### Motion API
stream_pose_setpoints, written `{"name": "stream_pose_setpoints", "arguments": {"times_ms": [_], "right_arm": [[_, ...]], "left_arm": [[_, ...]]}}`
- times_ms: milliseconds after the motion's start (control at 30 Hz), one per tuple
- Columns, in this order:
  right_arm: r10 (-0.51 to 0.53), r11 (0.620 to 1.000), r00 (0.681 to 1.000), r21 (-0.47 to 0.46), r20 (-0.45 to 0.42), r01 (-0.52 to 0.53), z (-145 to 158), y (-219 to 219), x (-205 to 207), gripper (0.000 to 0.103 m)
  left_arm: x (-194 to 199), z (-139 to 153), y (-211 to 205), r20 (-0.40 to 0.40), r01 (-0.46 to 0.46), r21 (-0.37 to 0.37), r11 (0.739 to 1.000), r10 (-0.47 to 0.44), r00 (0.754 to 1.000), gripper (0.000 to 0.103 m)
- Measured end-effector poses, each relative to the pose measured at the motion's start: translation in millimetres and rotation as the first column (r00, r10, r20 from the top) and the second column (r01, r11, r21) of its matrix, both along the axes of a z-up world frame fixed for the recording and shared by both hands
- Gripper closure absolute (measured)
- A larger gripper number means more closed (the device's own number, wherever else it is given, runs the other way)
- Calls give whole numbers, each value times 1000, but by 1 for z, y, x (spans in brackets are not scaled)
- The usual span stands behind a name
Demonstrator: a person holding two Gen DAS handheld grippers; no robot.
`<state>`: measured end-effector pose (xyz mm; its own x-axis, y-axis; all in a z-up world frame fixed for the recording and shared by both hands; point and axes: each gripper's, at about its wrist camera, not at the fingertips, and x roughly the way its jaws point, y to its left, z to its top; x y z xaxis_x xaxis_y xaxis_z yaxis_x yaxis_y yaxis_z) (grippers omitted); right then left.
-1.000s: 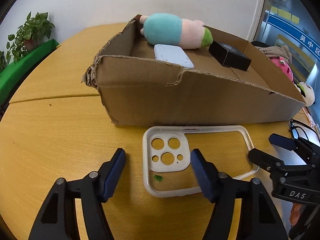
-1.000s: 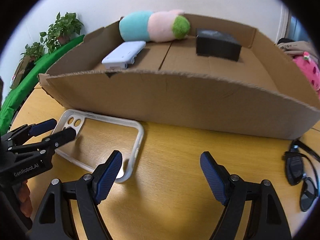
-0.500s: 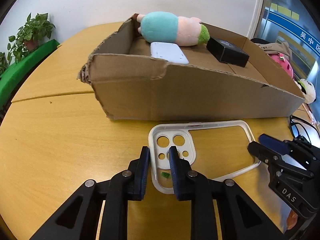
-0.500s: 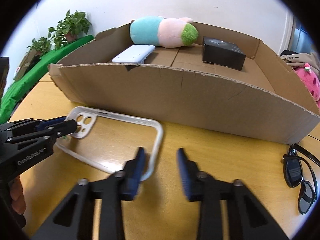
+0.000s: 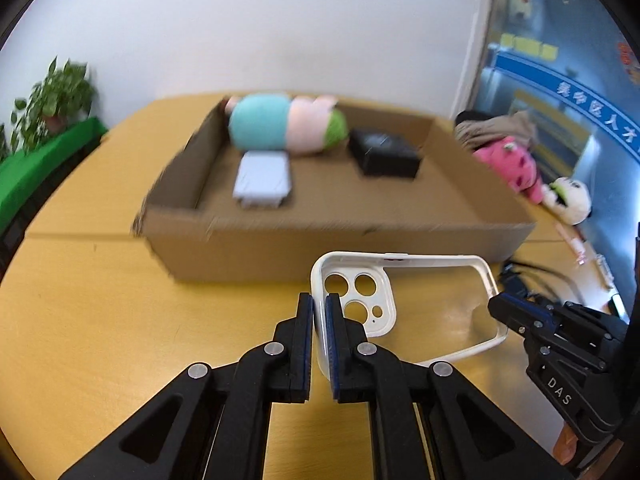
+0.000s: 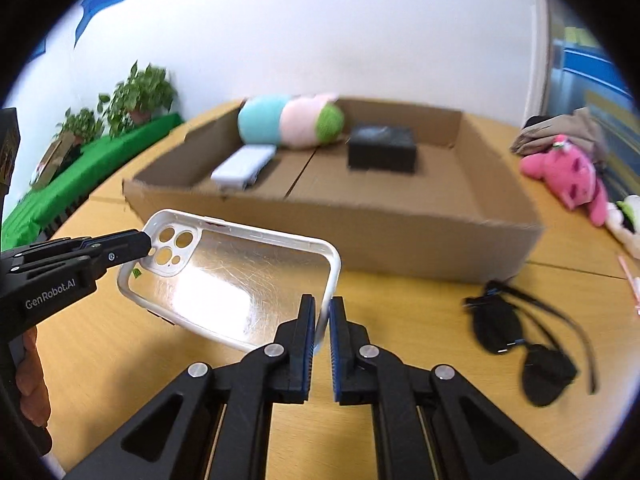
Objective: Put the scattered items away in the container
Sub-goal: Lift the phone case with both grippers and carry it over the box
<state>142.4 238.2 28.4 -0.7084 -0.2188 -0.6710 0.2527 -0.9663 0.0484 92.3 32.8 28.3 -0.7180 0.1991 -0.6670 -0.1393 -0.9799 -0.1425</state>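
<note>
The box (image 5: pixel 344 236) and the toys inside it are blurred. Both claws are clenched on the phone case (image 6: pixel 240 280) — the left gripper (image 5: pixel 319 312) pinches the camera-hole end, the right gripper (image 6: pixel 319 316) the opposite end. The case hangs above the table (image 6: pixel 400 312), just near of the box, its long axis running left to right.

Bright, even indoor light in both views. Motion blur smears cardboard box (image 5: pixel 328 236) and bkgd; gripper fingers stay sharp. Strong glare on clear phone case (image 6: pixel 224 280) back, right wrist view. Heavy fisheye bending, dark vignette at corners.
</note>
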Motion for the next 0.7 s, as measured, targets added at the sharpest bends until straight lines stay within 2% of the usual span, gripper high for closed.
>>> {"name": "stream_pose_setpoints", "arguments": {"times_ms": [133,267,467,700], "right_arm": [[-31,999,999,-21,-10,31,16,14,-2,97],[-46,999,999,-12,-12,46,20,13,-5,97],[-3,999,1000,44,-11,3,24,-20,-13,97],[53,999,998,10,-35,-52,45,-51,-31,97]], "left_arm": [[-1,17,7,-49,39,11,999,-38,998,97],[-6,13,2,-46,48,44,998,-46,998,97],[-7,11,-25,-40,-14,61,998,16,999,98],[-20,44,-54,-91,-33,24,999,36,995,98]]}}
